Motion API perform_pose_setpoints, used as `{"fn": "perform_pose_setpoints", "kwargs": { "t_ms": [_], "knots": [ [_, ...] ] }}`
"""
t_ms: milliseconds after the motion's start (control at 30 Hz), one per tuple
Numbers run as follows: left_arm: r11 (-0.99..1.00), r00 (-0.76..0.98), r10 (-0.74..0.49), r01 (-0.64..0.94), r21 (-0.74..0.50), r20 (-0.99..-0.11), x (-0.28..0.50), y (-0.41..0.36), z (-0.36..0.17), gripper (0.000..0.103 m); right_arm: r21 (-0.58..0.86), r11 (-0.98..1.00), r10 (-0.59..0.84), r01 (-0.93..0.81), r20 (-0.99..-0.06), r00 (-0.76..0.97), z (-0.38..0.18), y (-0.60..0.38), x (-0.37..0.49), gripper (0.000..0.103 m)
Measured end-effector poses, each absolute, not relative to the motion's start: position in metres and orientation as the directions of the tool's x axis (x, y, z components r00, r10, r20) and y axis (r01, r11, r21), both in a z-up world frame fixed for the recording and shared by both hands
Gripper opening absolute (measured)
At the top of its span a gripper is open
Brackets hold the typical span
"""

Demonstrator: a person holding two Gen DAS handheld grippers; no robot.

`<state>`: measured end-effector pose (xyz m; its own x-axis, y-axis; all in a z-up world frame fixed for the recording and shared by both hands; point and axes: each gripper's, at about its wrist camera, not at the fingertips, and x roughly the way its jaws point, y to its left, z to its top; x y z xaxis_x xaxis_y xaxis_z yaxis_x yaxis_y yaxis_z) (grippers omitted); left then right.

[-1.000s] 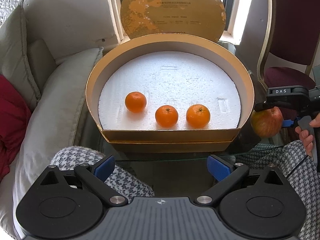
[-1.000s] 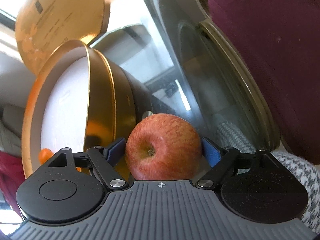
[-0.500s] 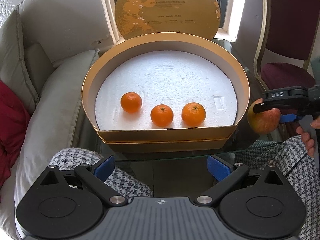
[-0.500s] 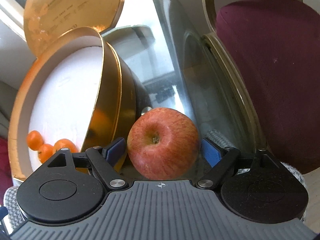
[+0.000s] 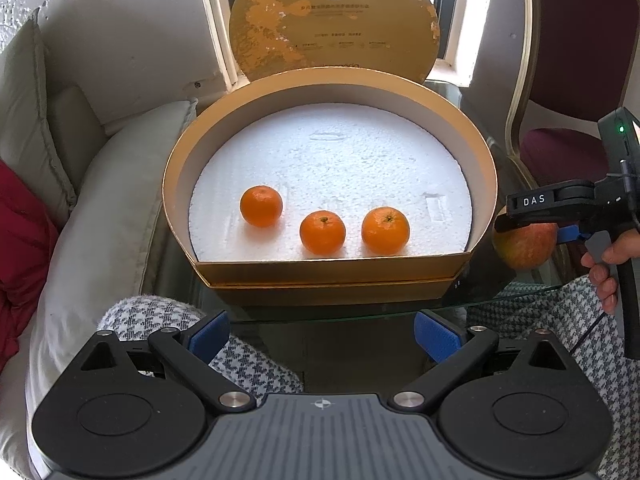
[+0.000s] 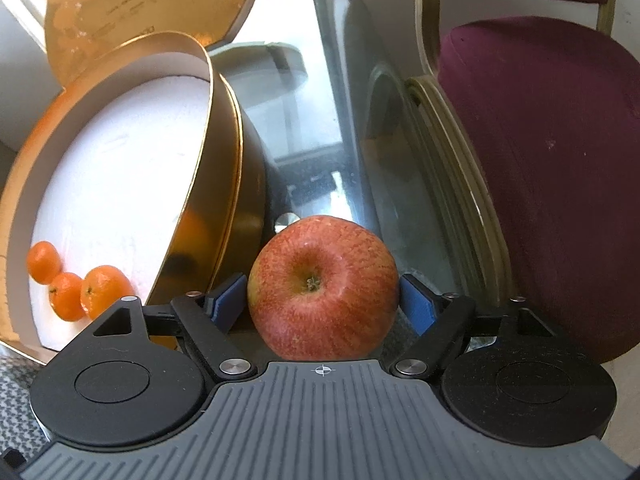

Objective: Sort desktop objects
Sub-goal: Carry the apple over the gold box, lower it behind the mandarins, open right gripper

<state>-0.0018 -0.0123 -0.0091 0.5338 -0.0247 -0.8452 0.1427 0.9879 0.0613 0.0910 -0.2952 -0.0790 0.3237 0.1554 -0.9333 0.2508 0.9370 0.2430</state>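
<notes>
Glass forms the desk [image 5: 360, 312], with a maroon chair [image 6: 540, 160] beyond it. Between the right gripper's [image 6: 322, 302] blue fingers [image 6: 416, 304] sits a red apple [image 6: 322, 286], gripped on both sides, seemingly lifted off the glass just right of the gold box [image 5: 332, 272]. Ahead of the left gripper's [image 5: 322, 336] spread, empty fingers [image 5: 208, 336], three oranges [image 5: 322, 232] lie in that box on white foam.
</notes>
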Motion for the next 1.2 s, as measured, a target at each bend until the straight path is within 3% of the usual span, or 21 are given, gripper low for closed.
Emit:
{"fn": "perform_pose_setpoints", "kwargs": {
  "t_ms": [333,667,1200],
  "knots": [
    [0.995,0.561,-0.036,0.101,0.026,-0.827,0.0,0.01,-0.005,0.1,0.337,0.872,0.169,0.355,-0.889,0.426,-0.044,-0.321,0.08,0.081],
    [0.998,0.571,-0.06,0.049,-0.039,-0.819,0.009,0.038,-0.009,0.1,0.386,0.905,0.246,0.182,-0.819,0.518,0.012,-0.263,0.122,0.082],
    [0.997,0.572,-0.041,-0.035,-0.074,-0.819,0.014,0.086,-0.019,0.1,0.347,0.938,0.326,0.0,-0.883,0.337,-0.054,-0.125,0.188,0.082]
  ]
}}
